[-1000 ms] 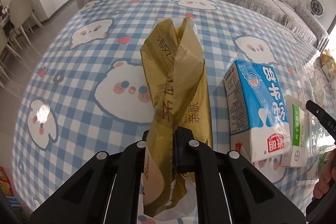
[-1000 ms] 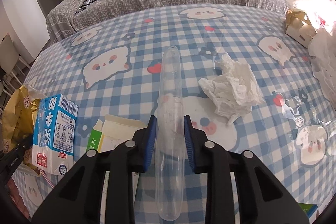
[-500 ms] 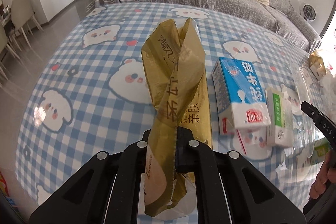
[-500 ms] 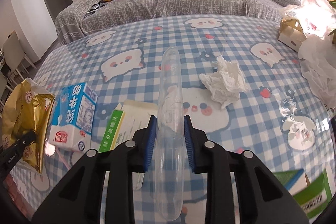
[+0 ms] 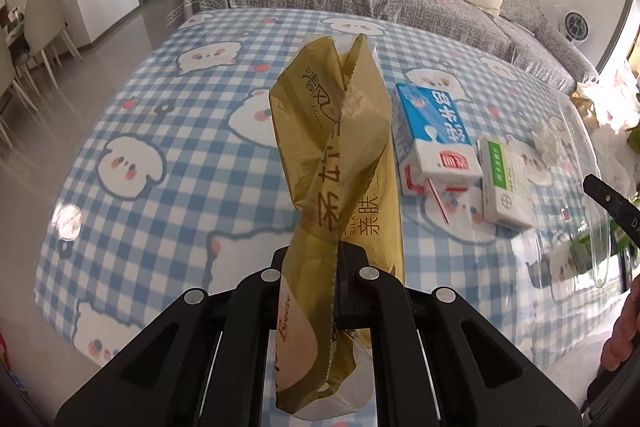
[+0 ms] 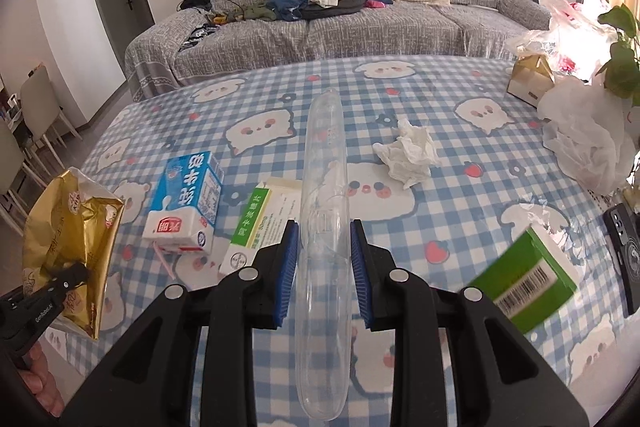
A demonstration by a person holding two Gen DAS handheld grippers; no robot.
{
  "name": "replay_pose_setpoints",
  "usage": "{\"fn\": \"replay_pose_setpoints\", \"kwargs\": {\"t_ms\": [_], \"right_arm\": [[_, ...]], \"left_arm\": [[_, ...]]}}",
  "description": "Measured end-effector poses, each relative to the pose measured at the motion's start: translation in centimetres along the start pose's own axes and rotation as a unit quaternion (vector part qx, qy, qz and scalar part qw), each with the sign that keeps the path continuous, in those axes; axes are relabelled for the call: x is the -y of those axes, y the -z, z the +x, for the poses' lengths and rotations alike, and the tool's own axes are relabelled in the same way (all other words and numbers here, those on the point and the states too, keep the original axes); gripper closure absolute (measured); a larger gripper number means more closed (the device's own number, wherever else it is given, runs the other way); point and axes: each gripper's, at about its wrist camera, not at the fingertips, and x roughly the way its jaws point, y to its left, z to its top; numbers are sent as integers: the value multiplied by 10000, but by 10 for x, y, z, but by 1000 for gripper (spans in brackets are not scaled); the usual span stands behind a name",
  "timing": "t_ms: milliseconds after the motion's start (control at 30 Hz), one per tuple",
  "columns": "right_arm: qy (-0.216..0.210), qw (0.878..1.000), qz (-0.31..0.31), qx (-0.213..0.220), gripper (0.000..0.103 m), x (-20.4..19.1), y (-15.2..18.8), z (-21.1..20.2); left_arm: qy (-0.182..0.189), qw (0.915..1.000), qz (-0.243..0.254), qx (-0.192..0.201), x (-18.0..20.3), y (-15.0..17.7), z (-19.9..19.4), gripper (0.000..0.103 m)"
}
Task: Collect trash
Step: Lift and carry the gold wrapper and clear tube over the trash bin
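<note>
Trash in both grippers, above round table with blue checked cloth [image 6: 460, 155]. Crumpled gold plastic wrapper [image 5: 340, 155] clamped tight in left gripper [image 5: 316, 263], standing up between black fingers. Long clear plastic tube case [image 6: 324, 211] squeezed between blue pads of right gripper [image 6: 325, 259]. Still lying on cloth: blue and white milk carton [image 6: 188, 199], just beside it green and white medicine box [image 6: 260, 223], further right crumpled white tissue [image 6: 408, 155], near front edge green box with barcode [image 6: 528, 279].
</note>
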Motion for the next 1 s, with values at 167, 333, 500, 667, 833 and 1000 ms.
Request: {"fn": "replay_pose_setpoints", "kwargs": {"t_ms": [167,333,500,667,833,1000], "right_arm": [[6,9999,-113,42,78,-4,19,-17],[52,9993,-359,117,78,-13,41,-43],[-13,9987,-463,233,78,-18,61,-68],[-91,9986,-485,168,78,-22,85,-79],[-135,9983,-560,107,78,-29,105,-87],[-164,9984,-540,75,78,-29,120,-93]], "left_arm": [[29,9999,88,41,2,18,-13,96],[100,9999,102,76,-3,38,-34,96],[187,9996,39,189,-7,54,-57,96],[237,9995,69,187,-9,73,-66,96],[272,9995,62,177,-12,92,-75,96],[324,9993,72,184,-13,111,-85,96]]}}
